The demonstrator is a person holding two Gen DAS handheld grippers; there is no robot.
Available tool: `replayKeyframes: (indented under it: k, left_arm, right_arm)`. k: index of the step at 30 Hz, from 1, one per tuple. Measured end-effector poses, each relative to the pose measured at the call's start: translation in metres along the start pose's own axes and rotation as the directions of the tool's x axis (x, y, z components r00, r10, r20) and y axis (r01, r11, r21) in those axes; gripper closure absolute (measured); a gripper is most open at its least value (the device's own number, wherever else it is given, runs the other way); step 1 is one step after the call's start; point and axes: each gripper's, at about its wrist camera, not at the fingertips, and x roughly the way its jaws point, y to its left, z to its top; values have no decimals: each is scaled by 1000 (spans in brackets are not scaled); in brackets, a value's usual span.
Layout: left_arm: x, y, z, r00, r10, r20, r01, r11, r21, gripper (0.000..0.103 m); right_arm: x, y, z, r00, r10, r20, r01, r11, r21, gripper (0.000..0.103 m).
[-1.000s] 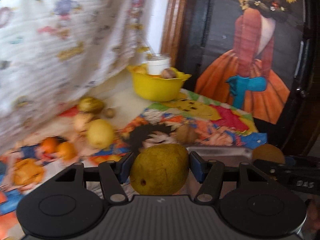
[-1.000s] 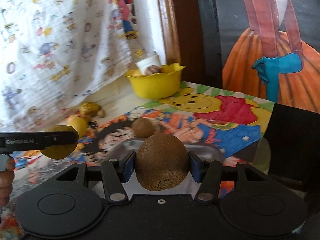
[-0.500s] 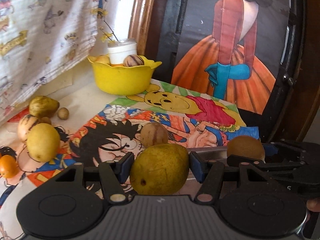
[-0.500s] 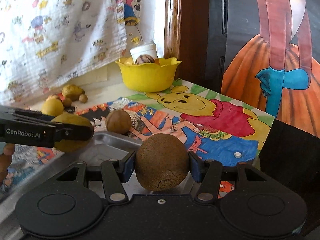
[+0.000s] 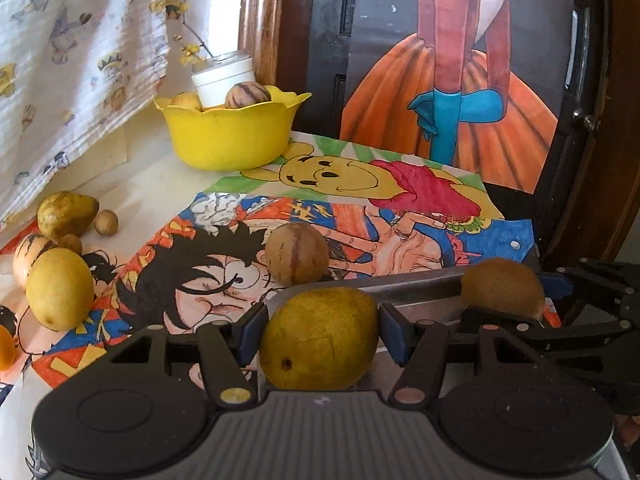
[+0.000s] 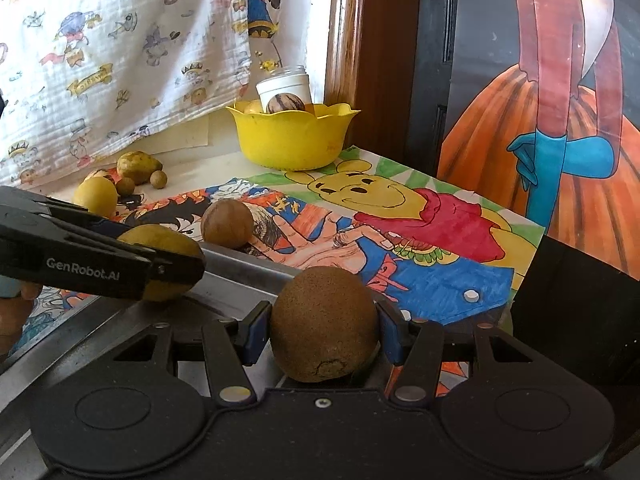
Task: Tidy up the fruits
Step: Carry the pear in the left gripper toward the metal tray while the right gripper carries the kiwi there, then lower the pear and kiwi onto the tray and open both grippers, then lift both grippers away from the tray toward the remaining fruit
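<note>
Holding one fruit each, both tongs hang over the shiny grey metal tray [image 5: 412, 280] at the near edge of the tabletop [image 5: 152, 192]. The left tongs [image 5: 320, 338] are clamped on a yellow-green pear with small brown specks [image 5: 320, 336]. The right tongs [image 6: 324, 334] are clamped on a fuzzy brown kiwi [image 6: 324, 320]. The blue pads press on the fat middle of each fruit, one on each side.

The pear looks firm but its skin is smooth, so it could slip if the squeeze is weak. It may also bruise if the squeeze is too hard. The kiwi is fuzzy, so the pads should hold it well. It is likely soft inside, so a gentle squeeze is best. Both look light. Both are round and could roll when let go, so I think they should be set down low in the tray, not dropped.

A round brown striped fruit [image 5: 296, 254] sits on the colourful cartoon drawing [image 5: 400, 208] just behind the tray. More yellow and brown fruits [image 5: 60, 288] lie on the left. A yellow plastic bowl with a wavy rim [image 5: 232, 132] stands at the back with some fruit and a white jar [image 5: 224, 78] in it.
</note>
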Motion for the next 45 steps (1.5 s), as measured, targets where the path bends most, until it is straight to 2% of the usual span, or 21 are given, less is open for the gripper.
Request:
replayKeyframes:
  k: [5, 7, 13, 16, 18, 20, 24, 27, 36, 43, 45]
  left_arm:
    - [0, -2, 0, 1000, 2, -14, -2, 1000, 0, 36]
    - [-3, -2, 0, 1000, 10, -13, -10, 1000, -8, 28]
    - [-12, 0, -2, 999, 40, -17, -40, 999, -28, 20]
    - [-24, 1, -4, 999, 53, 0, -53, 997, -57, 14]
    - [-34, 2, -6, 998, 60, 13, -59, 996, -74, 7]
    - [-48, 3, -11, 997, 76, 31, -73, 993, -98, 1]
    - [-75, 5, -20, 994, 93, 49, -85, 986, -144, 0]
    - [-95, 5, -29, 995, 98, 37, -90, 981, -171, 0]
    - [-175, -3, -63, 983, 159, 95, -140, 974, -179, 0]
    - [-226, -2, -90, 975, 201, 98, -184, 971, -154, 0]
    - [-236, 0, -99, 972, 219, 81, -203, 964, -171, 0]
  right_arm:
    - [-5, 1, -3, 1000, -11, 8, 11, 1000, 4, 45]
    - [-9, -1, -5, 1000, -10, 15, 10, 1000, 17, 44]
    - [-26, -2, -10, 999, -11, 34, 10, 999, 46, 39]
    - [-40, 2, -11, 998, -7, 56, 4, 999, 53, 32]
    - [-50, 4, -12, 997, 0, 73, -4, 998, 63, 21]
    - [-61, 7, -13, 997, 4, 83, -10, 997, 71, 16]
    - [-85, 15, -16, 995, 8, 99, -16, 997, 76, 5]
    - [-106, 23, -20, 994, 16, 106, -25, 996, 87, 1]
    - [-173, 61, -34, 995, 10, 98, -19, 996, 87, 1]
    - [-213, 90, -54, 997, 21, 75, -31, 990, 141, 1]
    - [-221, 98, -59, 998, 27, 64, -37, 987, 156, 1]
